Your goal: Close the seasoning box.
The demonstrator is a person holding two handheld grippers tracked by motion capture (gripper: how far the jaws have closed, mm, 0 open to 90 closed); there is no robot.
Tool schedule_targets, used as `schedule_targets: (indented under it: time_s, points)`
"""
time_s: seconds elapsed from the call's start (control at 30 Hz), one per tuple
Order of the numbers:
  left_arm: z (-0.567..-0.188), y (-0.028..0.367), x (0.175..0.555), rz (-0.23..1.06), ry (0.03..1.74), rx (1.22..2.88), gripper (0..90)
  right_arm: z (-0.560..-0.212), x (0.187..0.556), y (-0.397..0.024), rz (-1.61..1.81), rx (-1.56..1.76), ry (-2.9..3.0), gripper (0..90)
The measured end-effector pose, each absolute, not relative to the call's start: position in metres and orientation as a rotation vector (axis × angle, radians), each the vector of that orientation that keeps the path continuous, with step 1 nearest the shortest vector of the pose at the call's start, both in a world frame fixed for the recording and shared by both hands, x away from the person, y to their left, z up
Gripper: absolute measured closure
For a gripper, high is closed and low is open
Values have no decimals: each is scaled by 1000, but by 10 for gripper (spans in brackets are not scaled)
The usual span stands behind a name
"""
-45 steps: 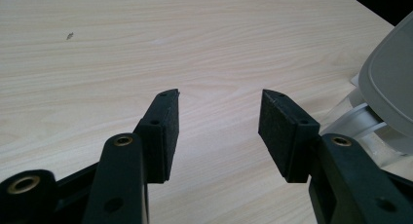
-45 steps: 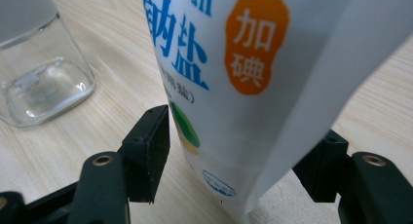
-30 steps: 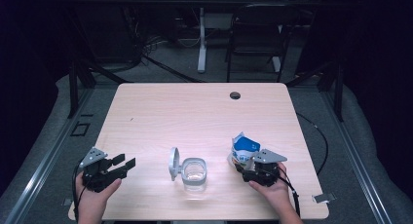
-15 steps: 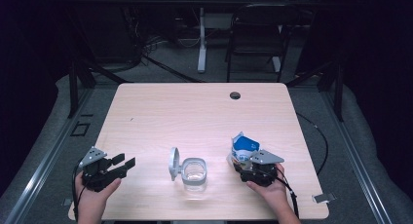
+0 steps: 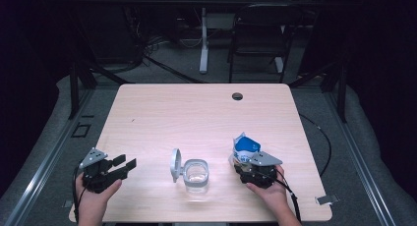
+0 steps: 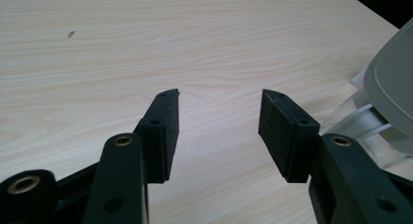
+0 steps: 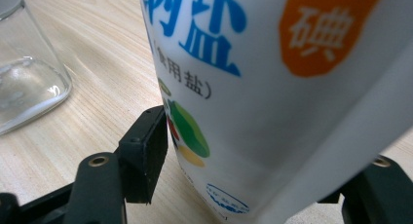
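Note:
A white and blue salt bag (image 5: 246, 145) stands on the wooden table (image 5: 196, 118), right of the middle near the front. My right gripper (image 5: 242, 163) is shut on its lower part. In the right gripper view the bag (image 7: 272, 63) sits between the jaws, the left pad (image 7: 146, 151) presses its side, and the right jaw is mostly hidden behind it. A clear glass jar (image 5: 195, 174) with its grey hinged lid (image 5: 175, 164) swung open stands at front centre. My left gripper (image 5: 126, 162) rests at the front left, open and holding nothing (image 6: 219, 117), aimed toward the jar (image 6: 360, 121).
A round cable hole (image 5: 237, 96) lies near the table's far edge. Beyond the table are a chair and a stand on a dark floor. A small clip (image 5: 326, 199) sits at the front right corner.

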State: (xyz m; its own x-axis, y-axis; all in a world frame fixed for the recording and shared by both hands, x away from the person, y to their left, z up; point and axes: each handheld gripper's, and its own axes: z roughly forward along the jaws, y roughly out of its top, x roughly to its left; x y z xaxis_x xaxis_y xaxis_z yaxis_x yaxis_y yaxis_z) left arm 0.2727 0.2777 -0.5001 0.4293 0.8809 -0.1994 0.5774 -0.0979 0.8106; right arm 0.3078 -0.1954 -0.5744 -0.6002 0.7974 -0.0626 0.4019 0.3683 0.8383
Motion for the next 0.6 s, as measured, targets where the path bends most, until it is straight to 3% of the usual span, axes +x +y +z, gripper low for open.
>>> schedule_targets:
  time_s: [0.6]
  points:
    - [-499, 280, 272, 429, 1263, 1776, 500, -577, 307, -189, 1107, 1034, 2155, 371]
